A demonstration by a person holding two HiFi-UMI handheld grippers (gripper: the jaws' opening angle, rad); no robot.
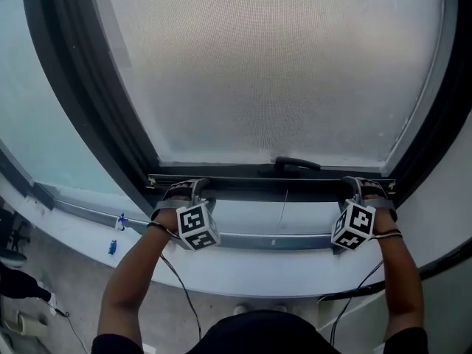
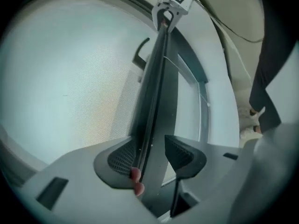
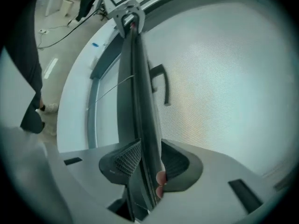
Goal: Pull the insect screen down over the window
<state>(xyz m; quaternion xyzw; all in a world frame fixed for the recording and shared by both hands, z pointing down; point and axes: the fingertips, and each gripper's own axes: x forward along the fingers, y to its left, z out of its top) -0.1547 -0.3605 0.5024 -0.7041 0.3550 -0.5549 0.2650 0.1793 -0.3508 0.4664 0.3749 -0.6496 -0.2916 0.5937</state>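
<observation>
The insect screen [image 1: 273, 65], a pale mesh, covers most of the window. Its dark bottom bar [image 1: 273, 186] hangs just above the sill rail [image 1: 258, 240]. My left gripper [image 1: 188, 192] is shut on the bar's left end, and my right gripper [image 1: 363, 188] is shut on its right end. In the left gripper view the bar [image 2: 156, 78] runs between the pads of the left gripper [image 2: 152, 155] and on to the right gripper [image 2: 169, 8]. In the right gripper view the right gripper [image 3: 147, 160] clamps the bar [image 3: 138, 78], with the left gripper [image 3: 127, 15] at its far end.
A black window handle [image 1: 296, 164] sits just above the bar's middle. A thin cord [image 1: 284, 212] hangs from the bar. The white sill [image 1: 258, 268] lies below, with small blue items [image 1: 113, 246] at its left. Cables trail from both grippers to the floor.
</observation>
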